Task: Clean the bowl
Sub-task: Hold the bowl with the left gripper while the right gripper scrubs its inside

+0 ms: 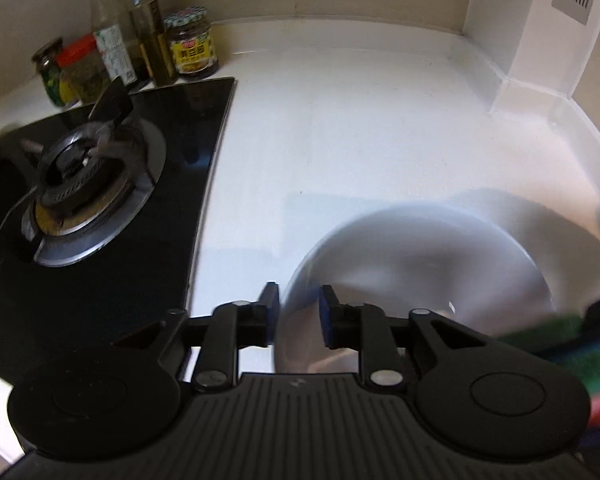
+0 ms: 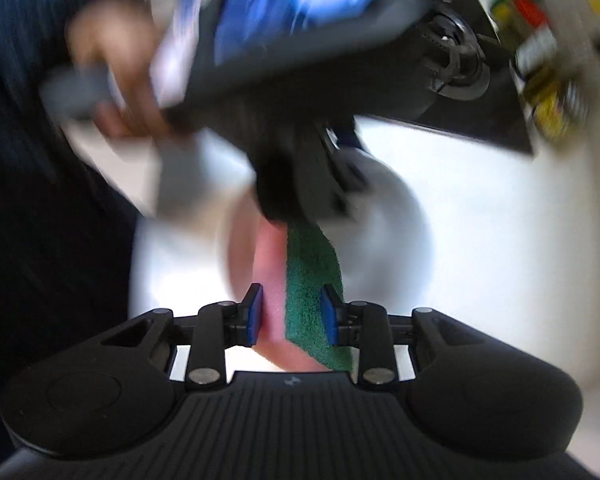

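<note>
The left gripper (image 1: pixel 299 312) clamps the white bowl's (image 1: pixel 420 264) rim, lower centre of frame. The right gripper (image 2: pixel 292 314) squeezes a pink-and-green sponge (image 2: pixel 312 280), seemingly inside the blurred bowl.

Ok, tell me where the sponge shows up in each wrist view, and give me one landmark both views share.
Left wrist: the sponge is at the lower right edge, green and pink, blurred, beside the bowl.
Right wrist: sponge at lower centre, gripped by the right claw, reaching into the bowl.
Shared landmark: the stove, on the left in the left view and at upper right in the right view.
</note>
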Action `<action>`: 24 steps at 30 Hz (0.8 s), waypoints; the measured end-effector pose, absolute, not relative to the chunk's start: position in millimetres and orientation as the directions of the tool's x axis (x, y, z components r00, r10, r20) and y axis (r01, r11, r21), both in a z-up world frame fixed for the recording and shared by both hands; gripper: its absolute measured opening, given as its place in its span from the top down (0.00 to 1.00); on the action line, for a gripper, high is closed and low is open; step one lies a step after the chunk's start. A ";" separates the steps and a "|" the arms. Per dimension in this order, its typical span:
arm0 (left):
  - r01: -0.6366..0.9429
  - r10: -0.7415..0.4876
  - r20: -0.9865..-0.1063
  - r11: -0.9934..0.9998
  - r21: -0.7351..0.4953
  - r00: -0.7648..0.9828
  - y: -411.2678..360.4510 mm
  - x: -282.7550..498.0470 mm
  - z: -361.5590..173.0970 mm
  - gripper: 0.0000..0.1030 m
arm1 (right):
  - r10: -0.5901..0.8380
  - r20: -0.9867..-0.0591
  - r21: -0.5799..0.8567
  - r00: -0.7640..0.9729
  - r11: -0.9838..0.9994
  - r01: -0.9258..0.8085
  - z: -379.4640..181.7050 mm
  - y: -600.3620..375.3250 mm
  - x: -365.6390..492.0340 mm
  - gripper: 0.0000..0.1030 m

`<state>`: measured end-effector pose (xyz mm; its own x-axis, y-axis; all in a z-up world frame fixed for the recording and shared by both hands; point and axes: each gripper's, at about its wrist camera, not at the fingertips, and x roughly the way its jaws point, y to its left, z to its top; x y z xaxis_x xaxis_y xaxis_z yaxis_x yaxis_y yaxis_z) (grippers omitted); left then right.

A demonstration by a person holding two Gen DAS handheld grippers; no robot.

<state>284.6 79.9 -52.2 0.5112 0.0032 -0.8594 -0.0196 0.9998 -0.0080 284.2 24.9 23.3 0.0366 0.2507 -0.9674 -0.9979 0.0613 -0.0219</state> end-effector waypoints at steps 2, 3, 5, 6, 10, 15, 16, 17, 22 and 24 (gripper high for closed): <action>-0.030 -0.034 -0.874 0.998 -0.055 0.485 87.9 286.8 -51.3 0.78 | 0.230 -0.964 -0.128 0.133 0.039 -0.991 23.0 18.7 282.9 0.74; -0.036 -0.052 -0.880 0.996 -0.079 0.472 91.9 287.8 -50.8 0.81 | 0.231 -0.960 -0.164 0.161 0.006 -0.986 23.6 15.1 278.9 0.74; -0.051 -0.053 -0.894 0.995 -0.085 0.446 96.2 282.6 -49.1 0.85 | 0.248 -0.940 -0.274 0.235 -0.135 -0.952 24.3 9.4 260.7 0.74; -0.056 -0.048 -0.898 0.995 -0.081 0.438 96.7 280.4 -48.9 0.87 | 0.246 -0.927 -0.340 0.284 -0.224 -0.914 18.3 8.2 253.5 0.74; -0.074 -0.027 -0.913 0.995 -0.063 0.408 97.2 266.3 -47.7 0.92 | 0.280 -0.793 -0.573 0.541 -0.643 -0.507 -29.8 4.4 224.6 0.75; -0.082 -0.040 -0.918 0.994 -0.079 0.395 100.6 254.6 -44.6 0.94 | 0.381 -0.753 -0.526 0.536 -0.839 -0.141 -64.4 3.9 218.9 0.75; -0.083 -0.038 -0.916 0.994 -0.077 0.399 101.6 251.8 -44.3 0.94 | 0.391 -0.754 -0.505 0.528 -0.859 -0.084 -70.8 4.7 220.8 0.75; -0.083 -0.036 -0.915 0.994 -0.076 0.403 102.7 249.0 -44.0 0.94 | 0.396 -0.755 -0.483 0.522 -0.875 -0.035 -76.6 5.8 222.5 0.75; -0.073 -0.036 -0.901 0.994 -0.075 0.432 106.6 246.2 -43.6 0.93 | 0.311 -0.759 -0.407 0.573 -0.913 -0.043 -87.5 19.4 225.4 0.75; -0.065 -0.030 -0.896 0.996 -0.066 0.444 105.5 246.3 -43.6 0.93 | 0.277 -0.757 -0.375 0.592 -0.926 -0.047 -91.9 24.9 226.6 0.75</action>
<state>246.3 105.5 -43.6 0.4437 -0.0305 -0.8956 -0.0649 0.9957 -0.0660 226.6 24.9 -91.9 0.5918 0.2766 -0.7571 -0.0475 -0.9257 -0.3753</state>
